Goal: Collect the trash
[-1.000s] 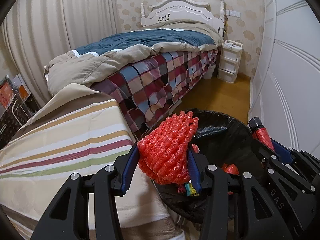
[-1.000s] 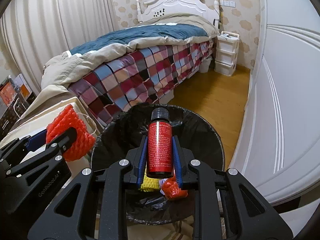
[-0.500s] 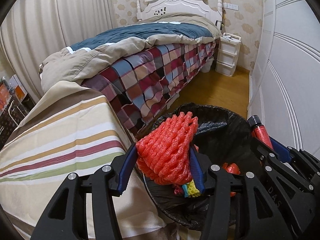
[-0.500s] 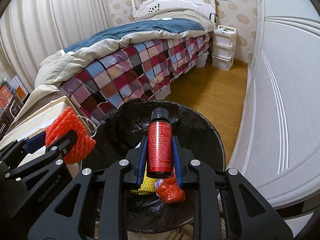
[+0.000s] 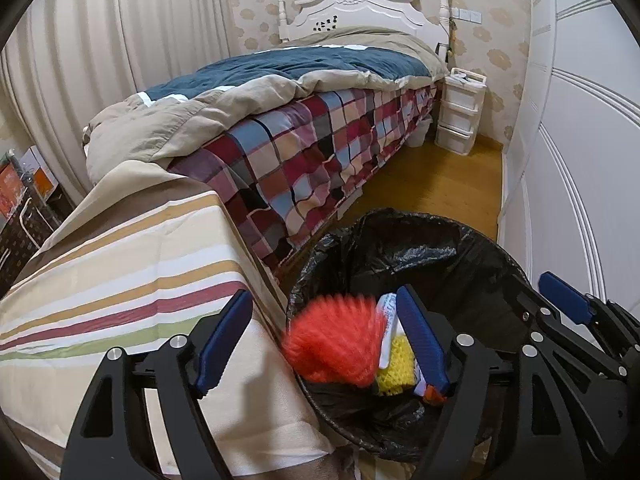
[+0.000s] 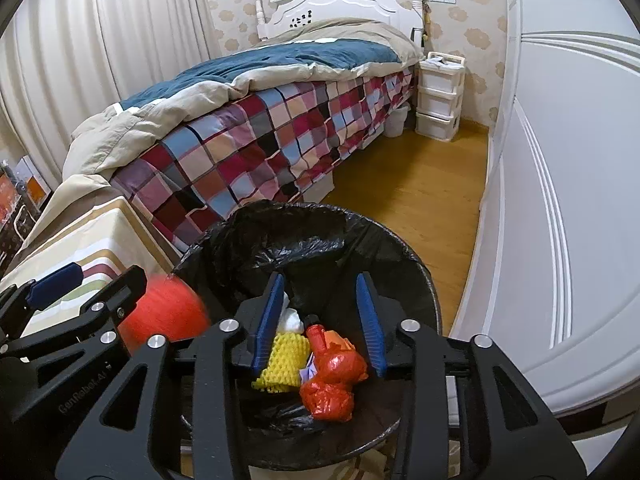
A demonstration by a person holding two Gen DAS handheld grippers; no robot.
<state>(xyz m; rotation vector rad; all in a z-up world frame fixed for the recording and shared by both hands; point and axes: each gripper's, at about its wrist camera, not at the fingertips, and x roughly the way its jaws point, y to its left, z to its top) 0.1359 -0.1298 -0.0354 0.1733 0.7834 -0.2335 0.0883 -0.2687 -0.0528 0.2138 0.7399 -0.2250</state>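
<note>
A bin with a black liner [image 5: 420, 236] [image 6: 304, 224] stands on the floor by the bed. My left gripper [image 5: 324, 336] is open above its left rim; the red foam net [image 5: 336, 344] is blurred, falling free between the fingers, and shows in the right wrist view [image 6: 164, 316]. My right gripper [image 6: 320, 316] is open and empty over the bin. The red bottle [image 6: 318, 334] lies inside among a yellow foam net [image 6: 284, 360], a red bag [image 6: 332, 380] and white paper [image 6: 290, 318].
A striped cloth-covered surface [image 5: 120, 272] lies left of the bin. A bed with a checked quilt [image 5: 312, 148] runs to the back. White wardrobe doors [image 6: 560, 200] stand to the right. White plastic drawers [image 5: 460, 112] stand by the headboard. Wooden floor [image 6: 420, 192] lies between.
Both grippers have opened. The red bottle has dropped from the right gripper into the bin. The red foam net has left the left gripper and is falling.
</note>
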